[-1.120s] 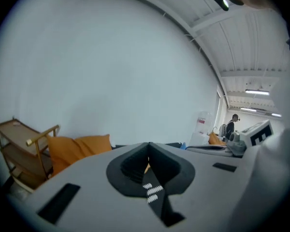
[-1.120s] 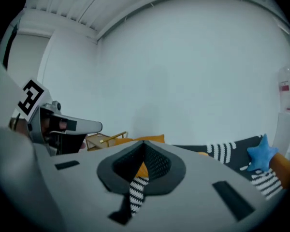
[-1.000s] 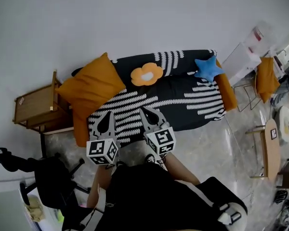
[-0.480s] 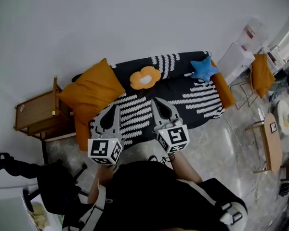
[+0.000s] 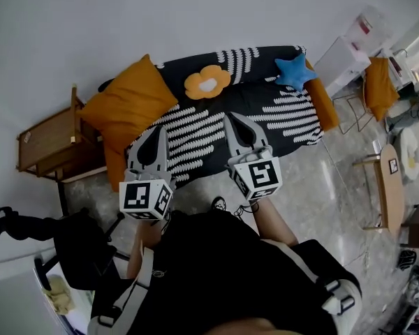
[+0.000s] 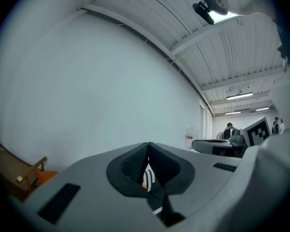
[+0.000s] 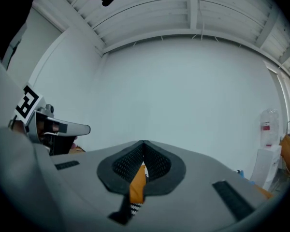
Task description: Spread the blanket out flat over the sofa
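Left hand-held gripper (image 5: 156, 137) and right hand-held gripper (image 5: 234, 123): jaws fully closed, nothing clamped. Both sit at frame centre, overlapping the front edge of the blanket (image 5: 286, 121). The blanket covers the sofa (image 5: 327, 109), upper centre.

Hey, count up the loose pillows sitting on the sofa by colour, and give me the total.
Orange: 2, the big square pillow and the flower pillow, which has a white centre
Blue: 1, the star pillow
Total: 3
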{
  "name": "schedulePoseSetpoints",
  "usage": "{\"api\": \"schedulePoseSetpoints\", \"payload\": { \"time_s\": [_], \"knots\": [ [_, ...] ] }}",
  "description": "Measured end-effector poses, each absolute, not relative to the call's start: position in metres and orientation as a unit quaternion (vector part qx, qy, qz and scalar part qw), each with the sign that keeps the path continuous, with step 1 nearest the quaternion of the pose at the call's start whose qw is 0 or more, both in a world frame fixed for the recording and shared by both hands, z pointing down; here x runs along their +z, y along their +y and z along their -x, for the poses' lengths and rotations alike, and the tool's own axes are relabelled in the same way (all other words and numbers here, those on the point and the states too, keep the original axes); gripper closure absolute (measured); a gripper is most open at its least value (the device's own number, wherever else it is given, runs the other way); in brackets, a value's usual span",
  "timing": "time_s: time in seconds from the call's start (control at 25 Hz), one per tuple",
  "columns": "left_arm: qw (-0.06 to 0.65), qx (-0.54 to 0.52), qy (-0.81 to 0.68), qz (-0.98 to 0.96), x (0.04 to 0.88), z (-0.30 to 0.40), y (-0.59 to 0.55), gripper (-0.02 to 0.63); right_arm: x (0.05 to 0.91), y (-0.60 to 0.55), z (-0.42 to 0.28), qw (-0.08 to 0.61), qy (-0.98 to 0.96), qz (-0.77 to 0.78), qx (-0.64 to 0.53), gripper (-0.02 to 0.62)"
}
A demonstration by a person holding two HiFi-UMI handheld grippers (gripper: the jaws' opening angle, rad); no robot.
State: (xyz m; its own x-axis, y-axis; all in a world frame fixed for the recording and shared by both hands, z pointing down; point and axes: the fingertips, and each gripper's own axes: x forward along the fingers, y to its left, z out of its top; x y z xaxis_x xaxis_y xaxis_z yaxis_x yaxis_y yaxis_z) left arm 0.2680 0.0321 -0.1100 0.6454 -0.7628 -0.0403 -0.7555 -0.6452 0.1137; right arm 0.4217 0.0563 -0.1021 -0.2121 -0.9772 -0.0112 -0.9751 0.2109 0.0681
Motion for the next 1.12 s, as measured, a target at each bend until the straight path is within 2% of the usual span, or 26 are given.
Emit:
{"api": "schedulePoseSetpoints", "payload": {
  "time_s": [1.12],
  "knots": [
    [0.046,-0.018,-0.387,-0.921,-0.097,-0.275,0.038,0.584,-0.1,0.063,-0.43,0.051,-0.765,-0.641,-0.043,0.588]
  ]
}}
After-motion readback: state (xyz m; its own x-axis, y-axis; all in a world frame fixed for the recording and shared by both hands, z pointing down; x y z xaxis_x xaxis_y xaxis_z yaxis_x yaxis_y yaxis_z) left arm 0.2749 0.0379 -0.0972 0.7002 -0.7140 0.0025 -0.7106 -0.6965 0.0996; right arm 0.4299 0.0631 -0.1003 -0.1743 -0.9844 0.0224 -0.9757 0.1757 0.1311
